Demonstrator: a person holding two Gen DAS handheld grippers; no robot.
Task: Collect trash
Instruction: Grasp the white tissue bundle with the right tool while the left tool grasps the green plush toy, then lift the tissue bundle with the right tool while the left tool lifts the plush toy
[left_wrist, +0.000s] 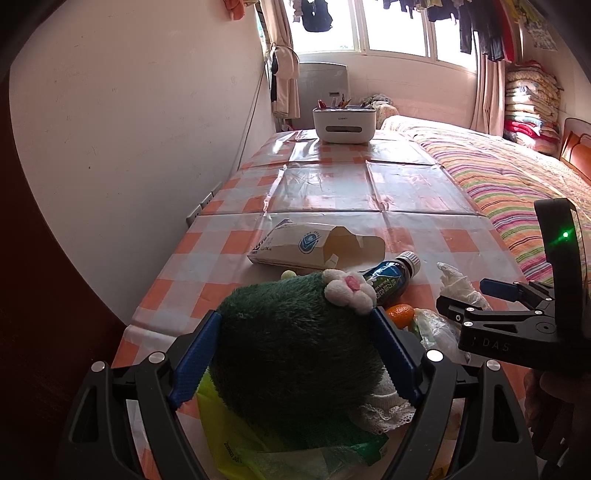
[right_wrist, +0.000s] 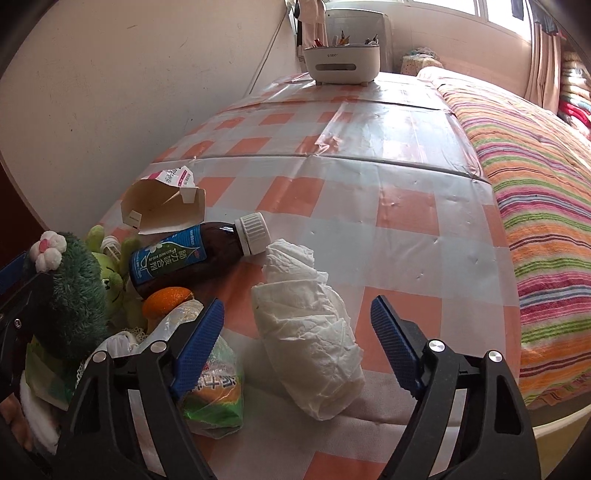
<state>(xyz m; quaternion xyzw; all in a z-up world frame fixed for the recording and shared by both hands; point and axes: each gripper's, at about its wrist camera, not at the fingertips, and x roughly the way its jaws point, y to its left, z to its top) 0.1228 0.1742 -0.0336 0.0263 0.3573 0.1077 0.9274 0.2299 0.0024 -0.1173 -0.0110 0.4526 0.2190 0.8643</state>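
The crumpled white tissue (right_wrist: 308, 332) lies near the table's (right_wrist: 388, 206) bed-side edge, its long axis running from the near edge away toward the brown bottle's (right_wrist: 192, 254) white cap, which it almost touches. The right gripper (right_wrist: 297, 347) straddles it, jaws apart, pads clear of the paper. The left gripper (left_wrist: 295, 354) is clamped on a green plush toy (left_wrist: 291, 332). An orange-checked plastic cloth covers the table, which stands between a white wall and a striped bed (right_wrist: 535, 184).

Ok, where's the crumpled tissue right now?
Right wrist view: the tissue lies between the open right claw's fingers, just below the bottle cap.
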